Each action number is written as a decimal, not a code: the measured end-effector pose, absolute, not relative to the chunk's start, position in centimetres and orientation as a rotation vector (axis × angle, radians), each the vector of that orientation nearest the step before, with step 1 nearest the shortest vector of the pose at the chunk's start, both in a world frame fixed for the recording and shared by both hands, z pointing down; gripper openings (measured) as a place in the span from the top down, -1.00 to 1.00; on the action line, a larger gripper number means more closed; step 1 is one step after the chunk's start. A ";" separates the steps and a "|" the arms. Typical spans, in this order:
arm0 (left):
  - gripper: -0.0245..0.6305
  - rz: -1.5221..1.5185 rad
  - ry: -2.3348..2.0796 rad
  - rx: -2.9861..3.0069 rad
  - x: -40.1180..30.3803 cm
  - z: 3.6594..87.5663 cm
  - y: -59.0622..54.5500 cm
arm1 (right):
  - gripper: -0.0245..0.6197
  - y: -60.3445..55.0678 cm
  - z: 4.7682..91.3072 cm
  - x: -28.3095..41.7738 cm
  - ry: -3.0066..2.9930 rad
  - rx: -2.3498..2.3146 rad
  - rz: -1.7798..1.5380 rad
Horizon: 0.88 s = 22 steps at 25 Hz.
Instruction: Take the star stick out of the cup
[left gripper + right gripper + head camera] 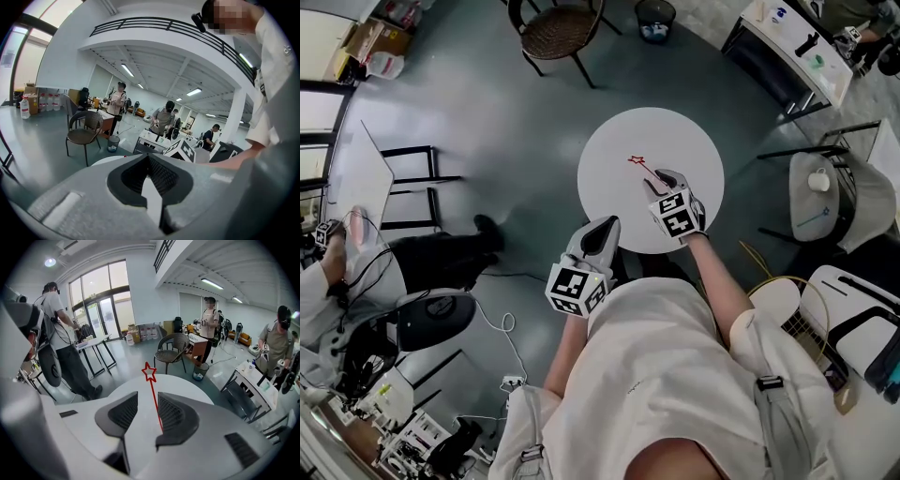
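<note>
Star stick (154, 399) lies on table (187, 383) between right hand-held gripper's (147, 397) parted jaws.

The thin red star stick (644, 171) lies on the round white table (619, 202), star end farthest.

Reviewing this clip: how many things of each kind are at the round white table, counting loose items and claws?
Red star stick: 1
Claws: 2 (left claw, right claw)
Total: 3

Head camera steeply above table (675, 141)
</note>
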<state>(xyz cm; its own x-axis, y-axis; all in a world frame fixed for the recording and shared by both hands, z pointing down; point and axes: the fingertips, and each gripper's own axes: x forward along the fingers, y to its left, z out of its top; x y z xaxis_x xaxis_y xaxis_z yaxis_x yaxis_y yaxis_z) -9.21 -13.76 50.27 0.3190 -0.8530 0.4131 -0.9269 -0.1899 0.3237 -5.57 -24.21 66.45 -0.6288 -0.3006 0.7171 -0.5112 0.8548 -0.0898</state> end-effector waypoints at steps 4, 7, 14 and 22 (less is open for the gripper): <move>0.90 0.196 -1.556 2.083 -9.2 50.4 -13.6 | 0.48 -24.3 67.7 -5.9 -2.256 0.579 0.356; 0.90 0.192 -1.565 2.075 -9.4 50.5 -13.4 | 0.48 -24.4 68.5 -6.0 -2.244 0.573 0.353; 0.90 0.188 -1.584 2.052 -9.8 50.8 -13.0 | 0.49 -24.7 69.5 -6.6 -2.222 0.554 0.327; 0.90 0.184 -1.605 2.027 -10.8 51.2 -12.3 | 0.58 -25.3 71.0 -7.4 -2.189 0.546 0.317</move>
<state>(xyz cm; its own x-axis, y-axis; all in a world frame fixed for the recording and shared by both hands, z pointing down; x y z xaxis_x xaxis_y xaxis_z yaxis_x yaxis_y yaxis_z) -10.76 -12.34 51.16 0.2806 -0.8600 0.4262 -0.9341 -0.1427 0.3272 -7.40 -25.28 71.01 -0.5551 -0.2743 0.7852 -0.4861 0.8731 -0.0386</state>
